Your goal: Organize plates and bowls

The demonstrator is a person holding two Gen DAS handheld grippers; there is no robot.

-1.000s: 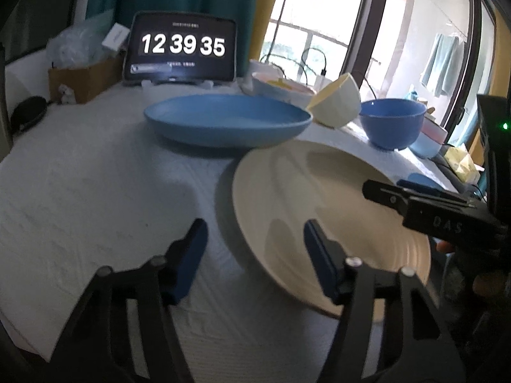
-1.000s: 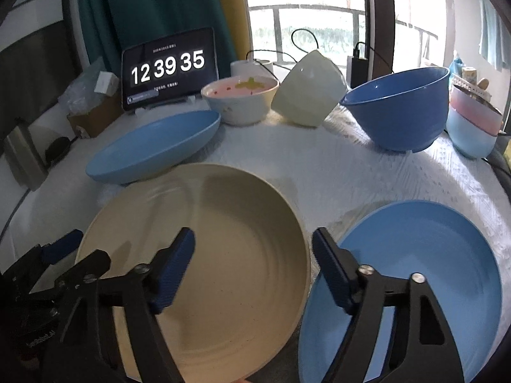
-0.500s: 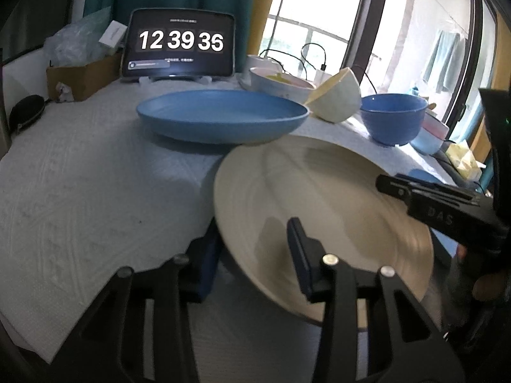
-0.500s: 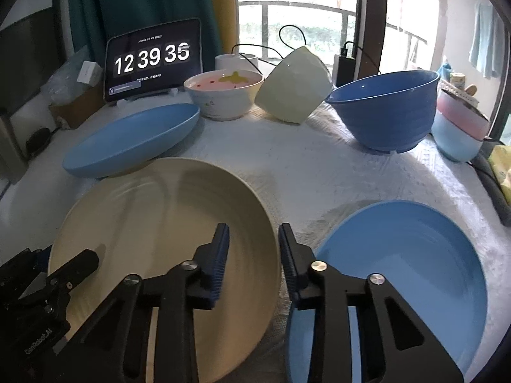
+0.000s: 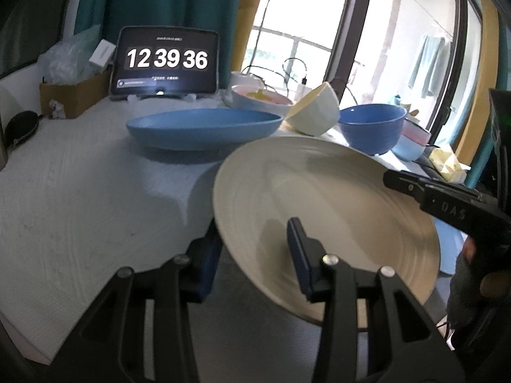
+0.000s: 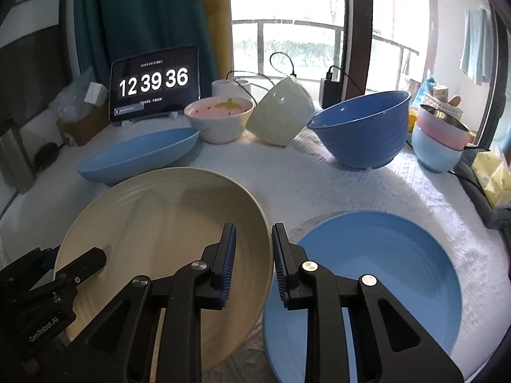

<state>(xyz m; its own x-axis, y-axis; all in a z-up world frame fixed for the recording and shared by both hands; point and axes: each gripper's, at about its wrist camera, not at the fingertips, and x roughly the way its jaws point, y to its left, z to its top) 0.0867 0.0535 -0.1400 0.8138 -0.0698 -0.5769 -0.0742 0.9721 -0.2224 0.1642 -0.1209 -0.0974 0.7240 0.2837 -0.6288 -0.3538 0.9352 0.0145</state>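
**Both grippers on the beige plate**

The beige plate (image 6: 159, 239) fills the lower left of the right wrist view, tilted. The right gripper (image 6: 254, 255) straddles its near-right rim, jaws closing on it. The left gripper (image 5: 252, 249) clamps the opposite rim (one pad under, one over). A blue plate (image 6: 377, 281) lies flat at lower right on the white cloth (image 6: 303, 185).

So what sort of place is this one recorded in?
Probably a home, at a cloth-covered table beside a balcony window. Household dishes such as a beige plate and a dark blue bowl sit there, and laundry hangs outside.
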